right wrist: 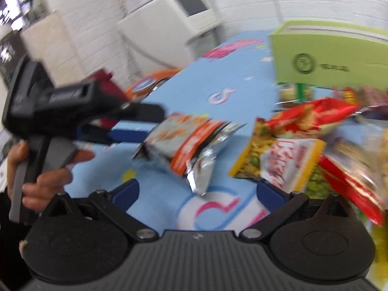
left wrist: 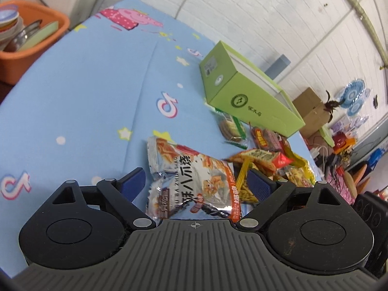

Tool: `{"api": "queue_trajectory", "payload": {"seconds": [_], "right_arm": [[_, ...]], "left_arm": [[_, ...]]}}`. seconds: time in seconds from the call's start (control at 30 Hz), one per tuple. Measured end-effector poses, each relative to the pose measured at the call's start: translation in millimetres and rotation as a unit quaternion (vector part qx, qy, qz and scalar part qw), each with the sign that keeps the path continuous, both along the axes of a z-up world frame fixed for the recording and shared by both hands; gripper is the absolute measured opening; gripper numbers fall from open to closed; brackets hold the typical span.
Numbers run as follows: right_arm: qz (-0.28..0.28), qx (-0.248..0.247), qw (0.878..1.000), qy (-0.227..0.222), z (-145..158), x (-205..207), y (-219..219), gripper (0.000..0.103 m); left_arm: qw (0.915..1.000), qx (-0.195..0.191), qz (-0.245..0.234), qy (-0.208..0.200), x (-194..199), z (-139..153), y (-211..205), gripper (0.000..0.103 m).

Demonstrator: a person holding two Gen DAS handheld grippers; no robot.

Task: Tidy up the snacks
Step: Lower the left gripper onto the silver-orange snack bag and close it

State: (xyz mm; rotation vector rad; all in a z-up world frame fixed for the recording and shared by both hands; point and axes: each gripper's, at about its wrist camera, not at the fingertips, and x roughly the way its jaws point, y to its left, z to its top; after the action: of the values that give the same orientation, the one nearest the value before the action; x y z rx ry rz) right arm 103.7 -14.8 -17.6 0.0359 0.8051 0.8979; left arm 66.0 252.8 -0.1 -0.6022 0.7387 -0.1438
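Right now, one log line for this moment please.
left gripper: open, silver snack bag between fingers, ungripped | right gripper: open, empty | snack pile beside green box | cloth: blue

Both wrist views share the silver snack packet (left wrist: 191,181) close up.

I count one green box (left wrist: 245,97), one orange basin (left wrist: 31,46) and two grippers; snack packets form a heap (left wrist: 274,160) (too overlapped to count exactly).
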Motion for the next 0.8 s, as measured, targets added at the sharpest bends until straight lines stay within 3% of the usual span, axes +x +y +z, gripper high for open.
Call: {"api": "queue_trajectory", "payload": {"seconds": [0.2, 0.37, 0.47, 0.57, 0.67, 0.8], "right_arm": [[0.025, 0.008, 0.999, -0.023, 9.2, -8.8, 22.4, 0.103], [0.010, -0.019, 1.000, -0.014, -6.0, 5.6, 53.1, 0.102], [-0.003, 0.002, 1.000, -0.007, -12.6, 10.9, 53.4, 0.102], [0.003, 0.010, 1.000, -0.007, -13.5, 11.5, 49.7, 0.102], [0.003, -0.015, 1.000, 0.009, -5.8, 10.2, 51.8, 0.102], [0.003, -0.027, 0.999, -0.037, 3.3, -4.3, 53.2, 0.102]], "left_arm": [[0.9988, 0.038, -0.030, 0.006, 13.6, 3.8, 1.9, 0.085], [0.9946, 0.079, -0.064, 0.024, 21.6, -3.8, -2.1, 0.085], [0.9904, 0.102, -0.085, 0.036, 25.9, -8.3, -6.9, 0.085], [0.9883, 0.103, -0.105, 0.041, 29.0, -9.0, -8.6, 0.085], [0.9856, 0.118, -0.116, 0.036, 31.1, -2.6, -10.6, 0.085], [0.9841, 0.124, -0.124, 0.028, 36.8, 4.5, -11.5, 0.085]]}}
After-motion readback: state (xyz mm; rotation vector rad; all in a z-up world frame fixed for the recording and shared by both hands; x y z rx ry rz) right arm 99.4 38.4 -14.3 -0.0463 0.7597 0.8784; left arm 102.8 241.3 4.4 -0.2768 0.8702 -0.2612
